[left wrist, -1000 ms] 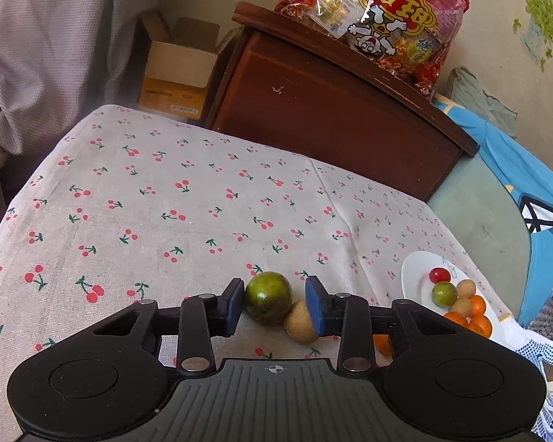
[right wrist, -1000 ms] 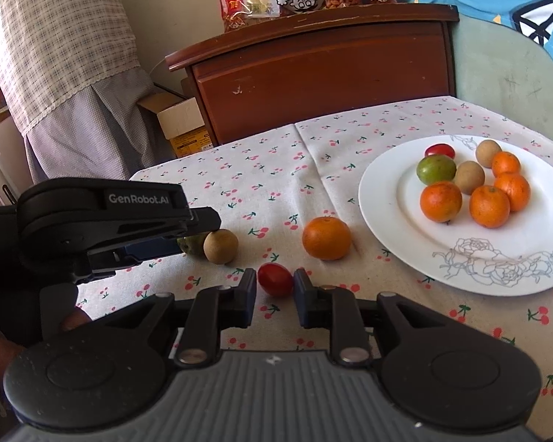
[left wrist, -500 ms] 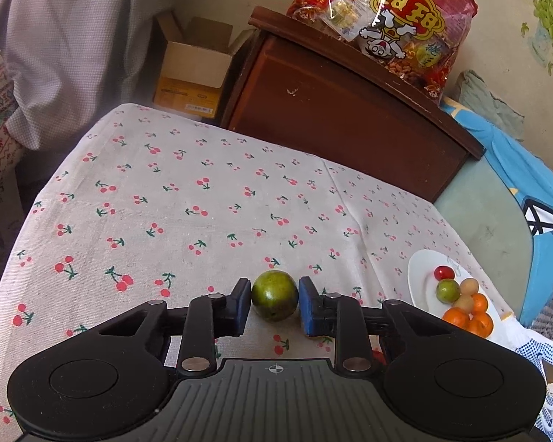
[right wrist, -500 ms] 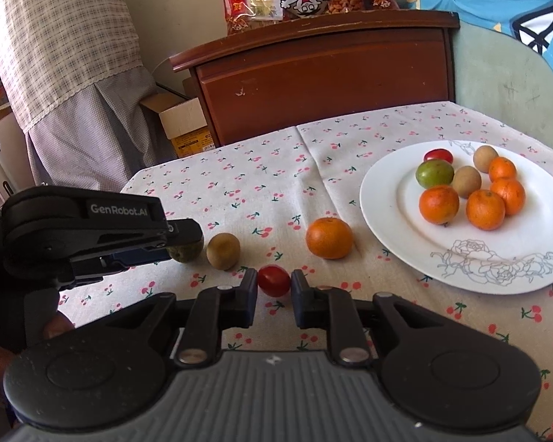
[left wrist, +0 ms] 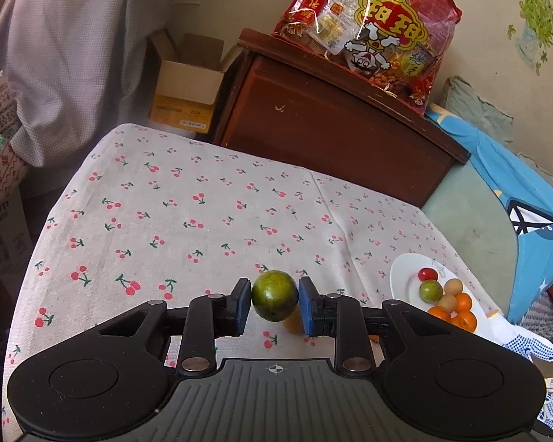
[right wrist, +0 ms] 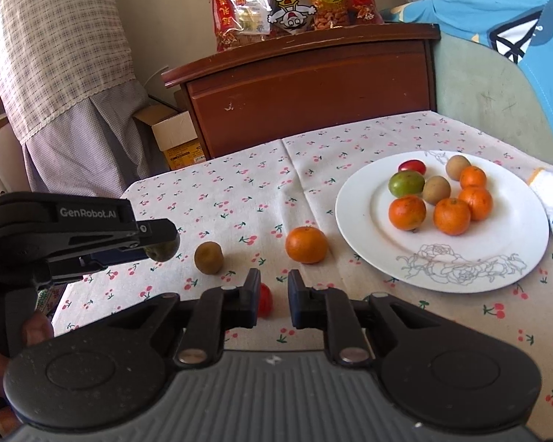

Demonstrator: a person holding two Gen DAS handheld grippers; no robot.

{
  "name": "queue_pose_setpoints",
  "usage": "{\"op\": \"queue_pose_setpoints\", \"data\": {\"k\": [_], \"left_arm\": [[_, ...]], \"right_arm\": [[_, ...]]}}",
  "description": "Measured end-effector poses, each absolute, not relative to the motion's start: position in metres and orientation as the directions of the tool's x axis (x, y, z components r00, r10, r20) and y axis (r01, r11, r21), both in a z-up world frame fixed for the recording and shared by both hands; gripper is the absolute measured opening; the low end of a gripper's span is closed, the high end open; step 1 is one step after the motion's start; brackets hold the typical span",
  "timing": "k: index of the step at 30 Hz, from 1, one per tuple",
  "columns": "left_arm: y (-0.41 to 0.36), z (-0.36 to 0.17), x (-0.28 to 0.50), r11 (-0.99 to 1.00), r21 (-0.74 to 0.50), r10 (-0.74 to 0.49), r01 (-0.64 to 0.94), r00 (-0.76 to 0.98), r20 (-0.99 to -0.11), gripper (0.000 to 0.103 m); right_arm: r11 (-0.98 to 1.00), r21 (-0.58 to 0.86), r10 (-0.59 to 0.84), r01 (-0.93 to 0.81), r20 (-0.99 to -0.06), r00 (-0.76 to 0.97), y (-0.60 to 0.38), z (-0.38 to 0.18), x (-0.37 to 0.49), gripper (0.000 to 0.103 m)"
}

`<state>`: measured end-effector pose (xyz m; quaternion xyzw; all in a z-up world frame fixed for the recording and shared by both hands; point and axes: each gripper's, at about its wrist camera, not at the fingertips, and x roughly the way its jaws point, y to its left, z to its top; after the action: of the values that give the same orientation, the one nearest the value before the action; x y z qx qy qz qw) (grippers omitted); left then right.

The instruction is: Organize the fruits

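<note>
Green fruit [left wrist: 274, 295] pinched between fingers [left wrist: 239, 305]

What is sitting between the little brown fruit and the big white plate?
In the right wrist view, one orange sits on the cloth between the brown fruit and the plate, touching neither.

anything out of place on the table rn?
Three fruits sit loose on the cloth, off the plate: an orange, a brown fruit, a red tomato half hidden behind the right gripper. Nothing spilled or damaged.

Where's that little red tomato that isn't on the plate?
In the right wrist view, the red tomato lies on the tablecloth, half hidden behind the right gripper.
</note>
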<state>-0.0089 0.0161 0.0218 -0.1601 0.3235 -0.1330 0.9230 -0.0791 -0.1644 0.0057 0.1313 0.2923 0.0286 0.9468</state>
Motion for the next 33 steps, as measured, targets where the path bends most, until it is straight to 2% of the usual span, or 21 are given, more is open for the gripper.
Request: {"op": "queue_pose_setpoints", "data": {"k": [3,10,18,28,33], "left_arm": [[0.017,0.023,-0.009,0.911,-0.387,-0.353,0.143,0.755,-0.552,0.026],[0.021,0.021,-0.008,0.91,-0.393,-0.349,0.131,0.753,-0.558,0.026],[0.015,0.022,-0.008,0.905,-0.396,-0.368,0.153,0.748,-0.553,0.026],[-0.024,0.035,-0.004,0.849,-0.447,-0.498,0.283,0.711,-0.496,0.026],[-0.055,0.028,-0.003,0.808,-0.473,-0.575,0.352,0.648,-0.5,0.026]], "right_arm": [[0.964,0.267,0.14,0.011,-0.541,0.829,-0.162,0.006,-0.081,0.02],[0.968,0.249,0.161,-0.017,-0.572,0.804,-0.153,-0.005,-0.076,0.021],[0.974,0.225,0.14,-0.007,-0.58,0.803,-0.152,-0.008,-0.075,0.016],[0.942,0.235,-0.101,0.241,-0.487,0.867,-0.211,0.024,-0.092,0.014],[0.905,0.263,-0.163,0.335,-0.512,0.844,-0.243,0.015,-0.091,0.014]]}}
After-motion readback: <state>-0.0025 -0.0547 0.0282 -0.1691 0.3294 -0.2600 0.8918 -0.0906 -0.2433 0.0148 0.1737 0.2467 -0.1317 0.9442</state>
